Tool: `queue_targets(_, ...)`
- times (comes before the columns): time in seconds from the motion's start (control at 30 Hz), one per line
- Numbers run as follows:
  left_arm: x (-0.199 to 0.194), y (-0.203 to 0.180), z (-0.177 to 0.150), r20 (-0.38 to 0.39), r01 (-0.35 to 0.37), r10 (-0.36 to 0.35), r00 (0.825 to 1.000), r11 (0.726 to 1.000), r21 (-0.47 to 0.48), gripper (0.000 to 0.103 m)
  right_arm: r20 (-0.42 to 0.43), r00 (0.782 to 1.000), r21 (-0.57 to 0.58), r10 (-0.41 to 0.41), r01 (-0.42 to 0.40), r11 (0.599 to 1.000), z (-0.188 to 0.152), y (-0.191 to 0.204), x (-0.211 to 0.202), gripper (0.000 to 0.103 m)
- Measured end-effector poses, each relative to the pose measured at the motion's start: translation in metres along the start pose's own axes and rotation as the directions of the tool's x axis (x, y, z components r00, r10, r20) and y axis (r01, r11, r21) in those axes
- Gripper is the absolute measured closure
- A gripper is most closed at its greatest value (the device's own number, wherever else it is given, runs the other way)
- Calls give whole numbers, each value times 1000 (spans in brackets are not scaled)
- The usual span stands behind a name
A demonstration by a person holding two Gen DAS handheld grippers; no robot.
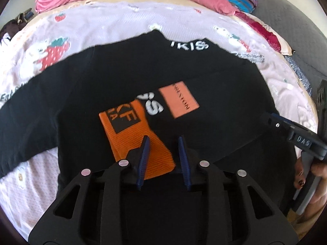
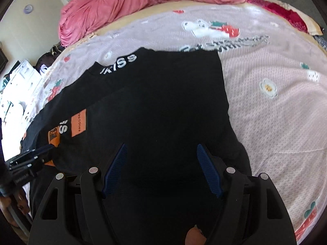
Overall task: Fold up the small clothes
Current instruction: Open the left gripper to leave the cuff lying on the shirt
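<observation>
A black shirt [image 1: 114, 81] with white letters and orange patches [image 1: 179, 100] lies spread on the bed; it also shows in the right wrist view [image 2: 163, 102], its right part folded over. My left gripper [image 1: 163, 140] is open, hovering over the orange ribbed patch [image 1: 130, 134] at the shirt's near part. My right gripper [image 2: 161, 149] is open wide over the plain black fabric near the shirt's near edge. The right gripper also appears at the right edge of the left wrist view [image 1: 294, 132], and the left gripper at the left edge of the right wrist view [image 2: 30, 159]. Neither holds cloth.
The bed has a pale pink sheet with strawberry prints [image 2: 276, 94]. A bunched pink blanket [image 2: 132, 6] lies at the far side, with striped cloth [image 1: 241, 2] and a red item [image 1: 263, 32] at the far right. White furniture [image 2: 16, 85] stands left of the bed.
</observation>
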State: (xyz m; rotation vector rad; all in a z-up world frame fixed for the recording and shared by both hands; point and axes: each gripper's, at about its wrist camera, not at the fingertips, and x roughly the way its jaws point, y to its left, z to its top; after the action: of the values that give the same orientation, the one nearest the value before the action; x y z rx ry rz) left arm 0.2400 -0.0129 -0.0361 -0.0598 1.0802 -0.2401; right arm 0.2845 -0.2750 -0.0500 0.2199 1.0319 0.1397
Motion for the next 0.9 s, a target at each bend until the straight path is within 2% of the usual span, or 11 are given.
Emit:
queue_targets(0.2,-11,9,-4,24,18,-17,1000,999,-40,72,25,999,2,23,-23,1000,0,0,-10,33)
queue_targets(0.37,-27,18,-2,61,25,-22,998,998,-60,64,89,995,7,44,-44,999,5,-1,-26,33)
queue_targets(0.47,-40,25,-2,91,17,-10,996,997,-72,53,116,993,-1,31,-31,1000,6,0,-31,32)
queue_targets(0.6,-51,31,-3,114,4,5,994,997,-74,43,139,990,-6,25,-24,1000,7,4,-36,25)
queue_targets(0.63,-53,32,-4,119,-1,10,993,997,-73,38,149,988,-12,29,-28,1000,7,7,-38,25)
queue_targets(0.7,-57,37,-5,128,-19,28,991,997,-73,32,166,985,-24,42,-39,999,8,14,-41,17)
queue_targets(0.77,-61,44,-9,132,-30,41,990,996,-82,29,183,981,-37,56,-50,998,8,22,-45,14)
queue_targets(0.83,-64,53,-13,133,-33,46,990,995,-99,21,193,978,-54,78,-69,996,7,32,-48,12)
queue_targets(0.87,-66,59,-15,134,-34,49,990,993,-111,20,197,976,-65,87,-76,995,7,37,-49,7)
queue_targets(0.9,-68,63,-17,135,-34,50,990,992,-120,18,204,975,-80,93,-78,994,6,44,-51,6)
